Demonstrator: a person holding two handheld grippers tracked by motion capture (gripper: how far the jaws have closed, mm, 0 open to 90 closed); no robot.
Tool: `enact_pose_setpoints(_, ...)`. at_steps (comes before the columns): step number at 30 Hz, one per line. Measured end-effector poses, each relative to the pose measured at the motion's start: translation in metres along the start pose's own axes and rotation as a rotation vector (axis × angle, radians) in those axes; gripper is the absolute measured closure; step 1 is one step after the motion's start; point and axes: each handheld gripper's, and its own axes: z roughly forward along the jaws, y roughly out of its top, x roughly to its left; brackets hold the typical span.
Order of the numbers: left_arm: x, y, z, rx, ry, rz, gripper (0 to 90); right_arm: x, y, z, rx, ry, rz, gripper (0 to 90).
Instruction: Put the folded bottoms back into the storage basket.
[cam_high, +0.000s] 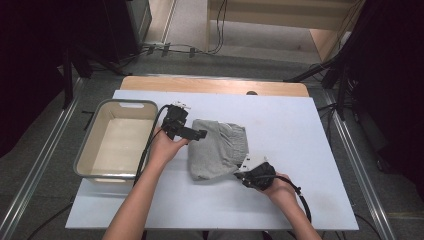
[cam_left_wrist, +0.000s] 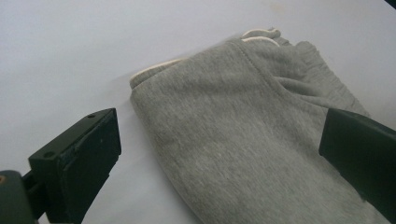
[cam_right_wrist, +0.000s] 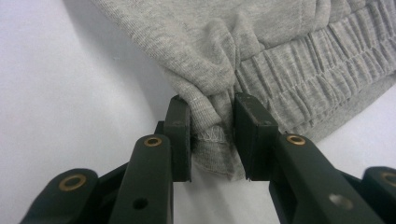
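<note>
Far left on the white table (cam_high: 300, 130): grey plastic bin (cam_high: 88, 150), rectangular, pale inside, nothing visible in it, sits at the table's left edge. Just right of the bin's far corner is the left claw (cam_high: 199, 134), held in the person's left hand (cam_high: 166, 146), black cable running down along the bin's right wall. Its tips point right, reaching the near-left edge of the folded grey sweat garment (cam_high: 218, 147). In the left gripper view the left claw (cam_left_wrist: 219, 144) is released, jaws wide apart, with the garment (cam_left_wrist: 243, 140) lying between them; one jaw is over bare table beside the cloth's folded edge, the other over the fabric. Can't tell if either pad touches the cloth. Cream lining peeks out at the fold edge and far corner.

Garment sits mid-table, flat in a compact fold, ribbed elastic band toward its right side.

Right of that: right claw (cam_high: 242, 175) at the garment's near-right corner, held by the right hand (cam_high: 280, 187), cable looping off to the right. In the right gripper view the right claw (cam_right_wrist: 212, 140) is clenched on a bunched hem corner of the garment (cam_right_wrist: 261, 51), fabric pinched between both pads, gathered waistband just right of the grip
</note>
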Motion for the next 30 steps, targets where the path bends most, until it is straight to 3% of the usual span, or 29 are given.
enact_pose_setpoints(8, 0.005, 0.005, 0.012, 0.037, 0.011, -0.020, 0.0, 0.000, 0.000, 0.000, 0.001, 0.001, -0.003, 66.2)
enact_pose_setpoints(21, 0.018, 0.004, 0.029, 0.050, -0.006, -0.114, 0.0, 0.000, 0.000, 0.000, 0.001, 0.001, -0.005, 66.2)
enact_pose_setpoints(30, 0.021, 0.003, 0.041, 0.076, -0.001, -0.124, 0.6, 0.000, 0.000, 0.000, 0.001, 0.001, -0.006, 66.2)
